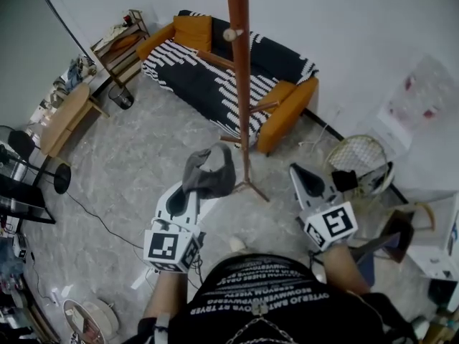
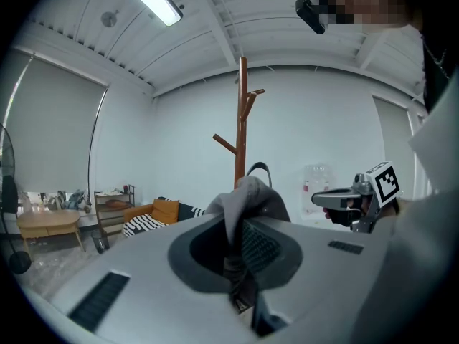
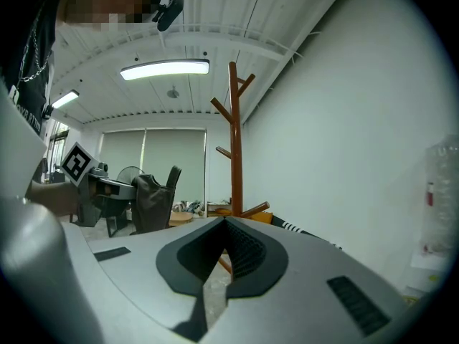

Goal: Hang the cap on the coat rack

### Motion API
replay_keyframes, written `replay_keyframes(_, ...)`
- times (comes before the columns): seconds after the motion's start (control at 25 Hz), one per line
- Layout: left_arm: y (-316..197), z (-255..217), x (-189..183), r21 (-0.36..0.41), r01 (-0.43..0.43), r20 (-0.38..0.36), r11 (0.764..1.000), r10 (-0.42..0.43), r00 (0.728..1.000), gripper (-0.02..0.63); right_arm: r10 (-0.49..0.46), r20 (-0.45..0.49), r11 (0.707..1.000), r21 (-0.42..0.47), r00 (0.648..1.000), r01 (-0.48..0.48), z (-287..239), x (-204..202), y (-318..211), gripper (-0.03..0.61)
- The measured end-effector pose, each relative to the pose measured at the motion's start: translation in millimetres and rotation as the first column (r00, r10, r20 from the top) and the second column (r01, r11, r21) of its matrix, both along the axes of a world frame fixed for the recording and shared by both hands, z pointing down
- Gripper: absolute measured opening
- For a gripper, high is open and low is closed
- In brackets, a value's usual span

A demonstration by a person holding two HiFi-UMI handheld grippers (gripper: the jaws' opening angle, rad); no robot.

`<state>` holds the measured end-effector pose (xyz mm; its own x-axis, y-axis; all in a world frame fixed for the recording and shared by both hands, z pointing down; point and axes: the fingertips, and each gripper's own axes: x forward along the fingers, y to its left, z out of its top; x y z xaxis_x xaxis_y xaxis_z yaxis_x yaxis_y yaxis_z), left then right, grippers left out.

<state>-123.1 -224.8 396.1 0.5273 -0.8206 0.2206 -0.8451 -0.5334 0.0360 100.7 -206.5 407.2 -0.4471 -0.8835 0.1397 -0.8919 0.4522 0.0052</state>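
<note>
**Now holding the cap short of the rack**

Clearly the left gripper [image 1: 193, 192] is doing the work: its jaws are pinching narrow on a fold of the grey cap [image 1: 209, 172], which is bunching up above them with its strap looping over the top. The cap is sitting on the near side of the rack [image 1: 240, 84], apart from it and touching neither post nor peg. In the left gripper view the post is rising straight behind the cap, so the line is already good. The post's long axis is running upright, and its pegs are slanting up and outward; the lowest left peg [image 2: 224, 143] is sitting higher than the cap.

Both hands are pointing roughly level at the rack, 1 on each side of its foot. The right gripper [image 1: 296, 169] is waiting just right of the foot, its jaws drawn together with nothing between them.

Judging from this, the coming move is calling for a lift up and forward, so the cap's hollow is dropping over a peg tip.
</note>
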Motion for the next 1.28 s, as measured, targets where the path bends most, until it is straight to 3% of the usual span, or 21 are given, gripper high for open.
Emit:
replay_keyframes(0.44, -27.6, 3.2, 0.5, 0.015, -0.102, 0.012, 0.995, 0.102, 0.995, 0.012, 0.025, -0.041, 0.998, 0.052, 0.999, -0.023, -13.2, -22.6, -28.2, -0.006)
replay_keyframes(0.76, -40.2, 14.9, -2.4, 0.002, -0.155, -0.005, 0.988, 0.155, 0.988, 0.012, 0.071, -0.054, 0.997, 0.022, 0.996, -0.07, -11.3, -33.9, -30.9, -0.006)
replay_keyframes(1.28, -37.9, 41.9, 26.2, -0.03, -0.184, 0.003, 0.982, 0.185, 0.983, 0.012, 0.08, -0.07, 0.997, 0.023, 0.994, -0.078, -8.5, -19.2, -30.5, -0.006)
